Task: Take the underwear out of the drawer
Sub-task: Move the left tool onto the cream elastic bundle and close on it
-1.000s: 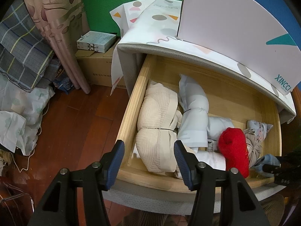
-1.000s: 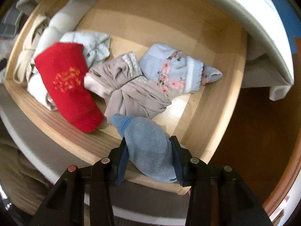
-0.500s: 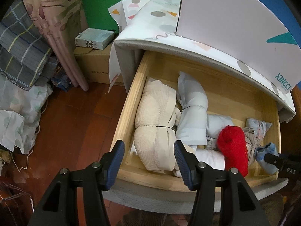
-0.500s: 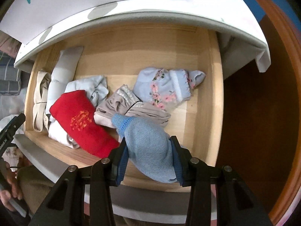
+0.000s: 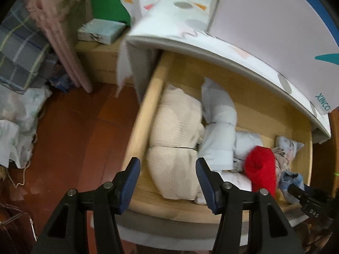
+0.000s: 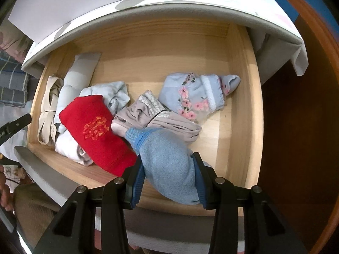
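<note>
At the left end of the open wooden drawer (image 5: 148, 97), the left gripper (image 5: 167, 182) hangs over the front edge with its jaws apart and nothing between them; a cream bundle (image 5: 175, 139) lies below and beyond its fingers, untouched. If that hand drops lower without lining up, one finger could catch the drawer's side wall or front rail rather than the cloth, and the view here is blurred, so how near it stands is hard to judge. Next along, a pale blue roll (image 5: 220, 131) leans against the cream bundle, and a red folded piece (image 6: 95, 129) lies over white cloth beside it; these are packed closely, so pulling any one could drag its neighbours up or out onto the floor. Toward the right, a beige garment (image 6: 152, 116) and a flowered blue piece (image 6: 195, 93) rest on the drawer bottom. The right gripper (image 6: 167, 180) is clamped on a soft blue underwear piece (image 6: 165, 160), which sits over the drawer's front right corner, its far tip over or against the beige garment; which is unclear. The cloth bulges out between the pads, so the grip looks partial; a quick lift might let it slip free, or the tip might snag the beige piece's dark band and pull that along.
</note>
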